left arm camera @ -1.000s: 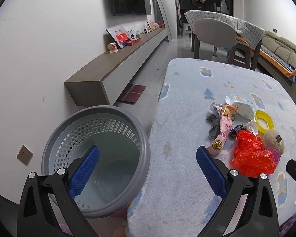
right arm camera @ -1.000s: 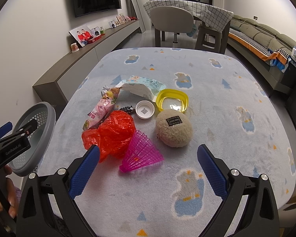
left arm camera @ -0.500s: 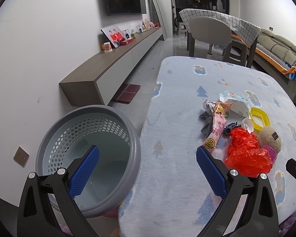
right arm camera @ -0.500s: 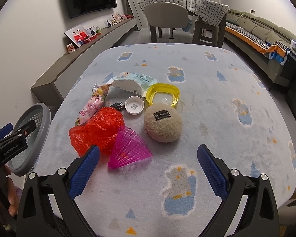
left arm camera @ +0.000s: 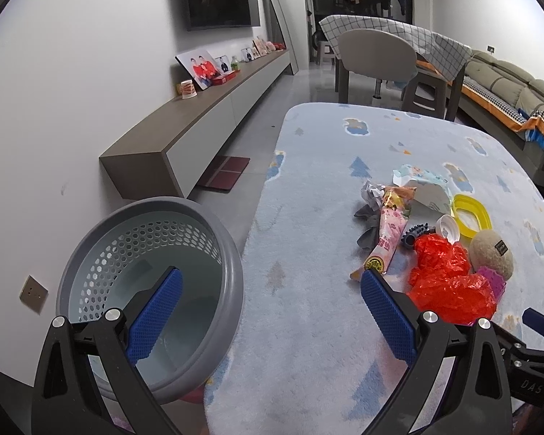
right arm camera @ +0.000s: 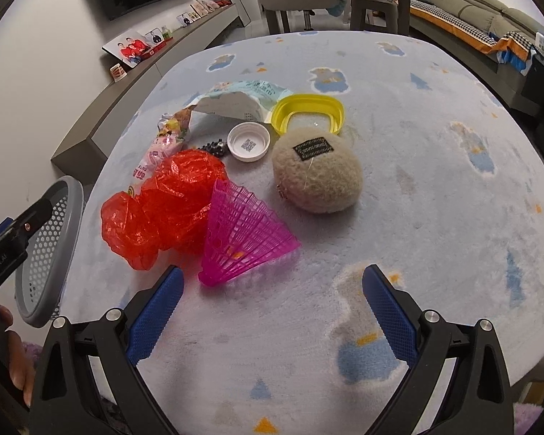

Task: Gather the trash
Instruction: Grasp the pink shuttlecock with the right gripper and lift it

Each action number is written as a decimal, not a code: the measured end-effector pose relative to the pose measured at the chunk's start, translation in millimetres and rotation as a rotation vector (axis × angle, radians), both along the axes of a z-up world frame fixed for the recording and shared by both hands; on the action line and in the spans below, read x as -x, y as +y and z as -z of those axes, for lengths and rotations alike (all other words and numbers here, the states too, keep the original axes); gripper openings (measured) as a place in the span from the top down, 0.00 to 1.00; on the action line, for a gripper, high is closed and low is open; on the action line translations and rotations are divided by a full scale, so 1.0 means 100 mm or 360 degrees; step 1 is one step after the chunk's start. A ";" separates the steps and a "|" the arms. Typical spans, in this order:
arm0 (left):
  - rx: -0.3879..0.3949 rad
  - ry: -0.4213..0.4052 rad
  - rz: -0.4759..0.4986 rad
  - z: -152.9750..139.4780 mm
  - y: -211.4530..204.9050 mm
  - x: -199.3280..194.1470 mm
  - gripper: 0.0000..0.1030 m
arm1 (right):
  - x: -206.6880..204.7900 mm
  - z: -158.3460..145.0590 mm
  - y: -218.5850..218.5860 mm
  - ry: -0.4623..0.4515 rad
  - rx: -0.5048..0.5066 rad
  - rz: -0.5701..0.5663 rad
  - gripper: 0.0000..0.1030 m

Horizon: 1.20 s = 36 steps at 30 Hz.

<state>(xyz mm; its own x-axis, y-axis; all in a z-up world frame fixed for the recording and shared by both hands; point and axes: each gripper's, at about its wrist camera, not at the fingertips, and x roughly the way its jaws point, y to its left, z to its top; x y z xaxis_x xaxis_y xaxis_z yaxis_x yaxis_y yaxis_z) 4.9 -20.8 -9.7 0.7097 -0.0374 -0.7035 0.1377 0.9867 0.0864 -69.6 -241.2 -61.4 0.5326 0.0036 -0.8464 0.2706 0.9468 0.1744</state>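
Right wrist view: the right gripper (right arm camera: 270, 308) hangs low over the near edge of the table (right arm camera: 435, 188), jaws spread wide and holding nothing. Just beyond its fingertips lies a pink plastic mesh cone (right arm camera: 241, 237), on its side, touching a crumpled red plastic bag (right arm camera: 163, 204) to its left. Farther off sit a beige plush ball (right arm camera: 317, 175), a white bottle cap (right arm camera: 249, 142), a yellow lid ring (right arm camera: 308, 113), a pale wet-wipe packet (right arm camera: 235, 96) and a pink snack wrapper (right arm camera: 156, 152), all clustered together.

In the left wrist view the left gripper (left arm camera: 270, 308) is also wide open and empty, poised between the grey perforated waste basket (left arm camera: 232, 279), which stands beside the table's left edge, and the litter pile. The basket looks empty.

The step in hand seems to be the first pick. The mesh cone is nearest; it would be best taken across its narrow end, since the flared skirt will probably flex and slip. The red bag is light and springy, so a deep bite into its bulk should hold better than a pinch at a loose fold. The plush ball may not be trash at all.
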 end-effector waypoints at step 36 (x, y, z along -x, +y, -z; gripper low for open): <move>0.0105 0.0037 0.0125 0.03 -0.06 0.12 0.06 | -0.11 0.18 0.20 0.0012 -0.0029 -0.0017 0.69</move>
<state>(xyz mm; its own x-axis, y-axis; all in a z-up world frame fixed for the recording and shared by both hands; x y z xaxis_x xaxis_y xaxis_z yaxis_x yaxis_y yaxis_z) -6.7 -26.7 -12.3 0.6865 -0.1392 -0.7137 0.2160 0.9762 0.0174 -58.6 -221.5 -79.4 0.5260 0.0247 -0.8501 0.2621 0.9462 0.1897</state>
